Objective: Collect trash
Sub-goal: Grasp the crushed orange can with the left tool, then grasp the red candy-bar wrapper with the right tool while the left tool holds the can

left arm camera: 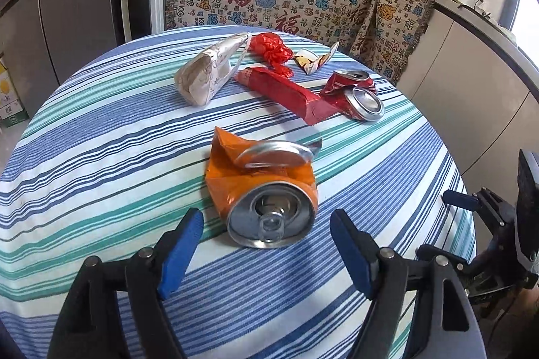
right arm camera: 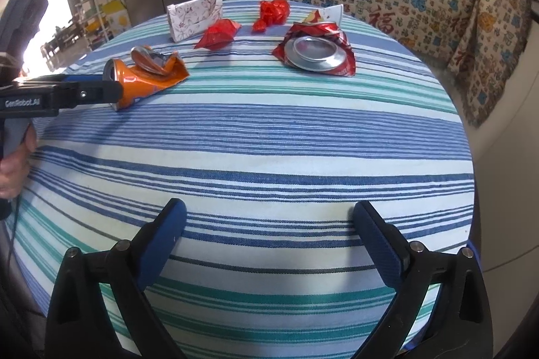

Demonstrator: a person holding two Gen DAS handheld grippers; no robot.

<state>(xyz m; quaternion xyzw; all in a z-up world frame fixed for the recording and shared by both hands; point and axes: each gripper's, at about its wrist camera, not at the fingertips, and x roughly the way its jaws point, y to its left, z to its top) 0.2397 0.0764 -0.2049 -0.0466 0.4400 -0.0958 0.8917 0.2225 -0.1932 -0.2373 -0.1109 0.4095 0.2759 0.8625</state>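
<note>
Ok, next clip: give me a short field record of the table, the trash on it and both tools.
surface: round table, striped cloth
trash: crushed orange can, crushed red can, red wrapper, red plastic bag, floral paper box, torn paper scrap
left tool: open, fingers either side of the orange can, not touching
right tool: open, empty, over bare cloth

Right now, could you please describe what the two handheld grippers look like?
Both the left gripper and the right gripper have black plastic linkage arms with silver pivot pins and blue textured pads. In the right wrist view, the left gripper's black body bears white lettering.
</note>
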